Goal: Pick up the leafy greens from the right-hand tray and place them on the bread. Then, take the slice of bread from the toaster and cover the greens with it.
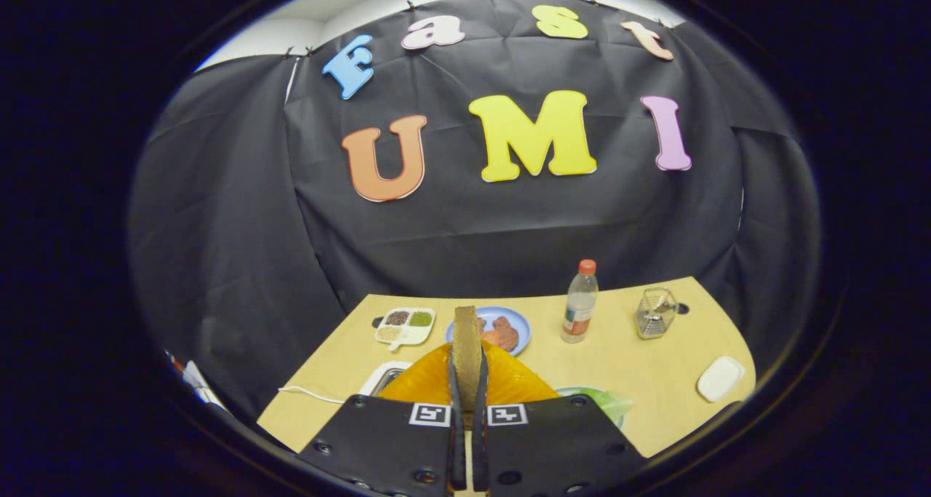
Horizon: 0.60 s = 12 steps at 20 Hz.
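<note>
A black cloth backdrop (473, 220), pinned along its top edge, hangs in folds behind a pale wooden counter (654, 366); white wall (378, 2) shows above it.

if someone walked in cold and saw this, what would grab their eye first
Most likely the slice of bread, standing on edge, clamped between the gripper fingers. Right behind it glows an orange plate, with a green item just past the right finger. Farther back on the wooden table stand a clear bottle with a red cap and a blue plate.
</note>
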Each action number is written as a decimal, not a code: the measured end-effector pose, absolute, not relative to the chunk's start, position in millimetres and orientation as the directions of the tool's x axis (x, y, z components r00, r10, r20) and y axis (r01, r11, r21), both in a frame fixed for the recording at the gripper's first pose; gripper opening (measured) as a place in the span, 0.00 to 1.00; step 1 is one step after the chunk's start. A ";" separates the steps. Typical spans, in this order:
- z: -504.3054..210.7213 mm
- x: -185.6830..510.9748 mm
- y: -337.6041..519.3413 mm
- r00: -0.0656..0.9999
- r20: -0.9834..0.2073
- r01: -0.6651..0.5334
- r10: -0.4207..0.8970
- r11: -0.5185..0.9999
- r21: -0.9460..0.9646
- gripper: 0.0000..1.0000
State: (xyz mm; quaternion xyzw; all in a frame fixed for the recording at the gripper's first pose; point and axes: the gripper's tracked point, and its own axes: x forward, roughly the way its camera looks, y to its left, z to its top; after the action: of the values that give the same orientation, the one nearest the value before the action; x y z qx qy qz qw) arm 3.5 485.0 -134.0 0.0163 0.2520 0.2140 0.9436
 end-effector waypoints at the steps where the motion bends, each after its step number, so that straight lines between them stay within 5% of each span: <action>1: -138.8 7.3 471.0 0.787 -0.468 -0.392 0.403 0.911 0.125 0.04; 12: -263.9 21.5 417.2 0.714 -0.607 -0.359 0.350 0.927 0.112 0.04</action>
State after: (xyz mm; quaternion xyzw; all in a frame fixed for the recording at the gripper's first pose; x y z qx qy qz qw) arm 21.5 417.2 -263.9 -0.0070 0.3263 0.1916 0.9256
